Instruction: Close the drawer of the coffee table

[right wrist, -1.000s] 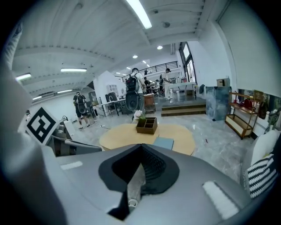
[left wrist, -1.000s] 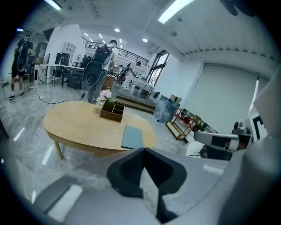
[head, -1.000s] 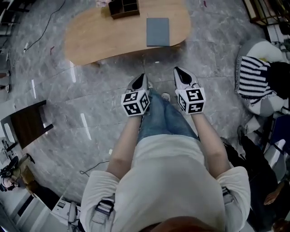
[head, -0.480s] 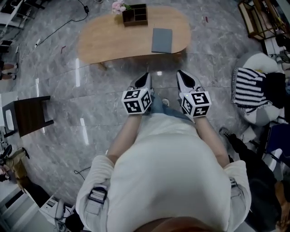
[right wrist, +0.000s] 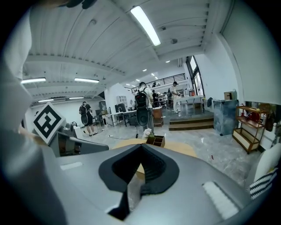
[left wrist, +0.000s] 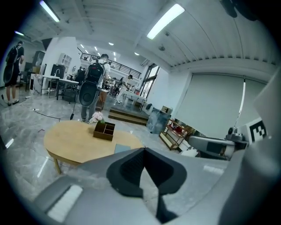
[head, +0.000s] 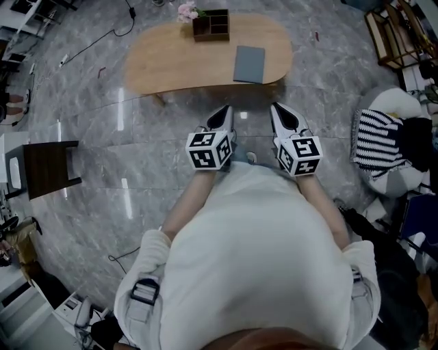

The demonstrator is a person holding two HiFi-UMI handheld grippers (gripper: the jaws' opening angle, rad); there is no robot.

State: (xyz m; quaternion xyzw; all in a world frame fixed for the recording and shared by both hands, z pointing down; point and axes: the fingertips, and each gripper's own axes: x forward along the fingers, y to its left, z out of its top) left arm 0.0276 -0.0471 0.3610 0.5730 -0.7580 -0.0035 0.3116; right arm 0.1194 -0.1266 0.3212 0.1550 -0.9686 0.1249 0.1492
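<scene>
both grippers shut and empty, held short of the coffee table

the person stands on the grey marble floor [head: 102, 205], with the coffee table [head: 185, 61] ahead at the top of the head view. the table is an oval of light wood and lies well apart from both grippers. the drawer itself cannot be made out in any view, so whether it is in or out i cannot tell.

the left gripper [head: 222, 116] and the right gripper [head: 282, 115] sit side by side, near each other but not touching, and both point toward the table's near edge. in the left gripper view the fingers of the left gripper [left wrist: 144, 150] meet at the tip with nothing between them. in the right gripper view the right gripper [right wrist: 141, 146] is the same: pressed together, holding nothing.

on the table top lie a grey flat pad [head: 249, 63], a dark wooden box with compartments [head: 211, 24] at the far edge, and pink flowers [head: 186, 11] just beside that box.

a dark side table [head: 44, 169] stands off to the left, and a black and white striped cloth [head: 376, 140] lies on a white seat at the right.
</scene>
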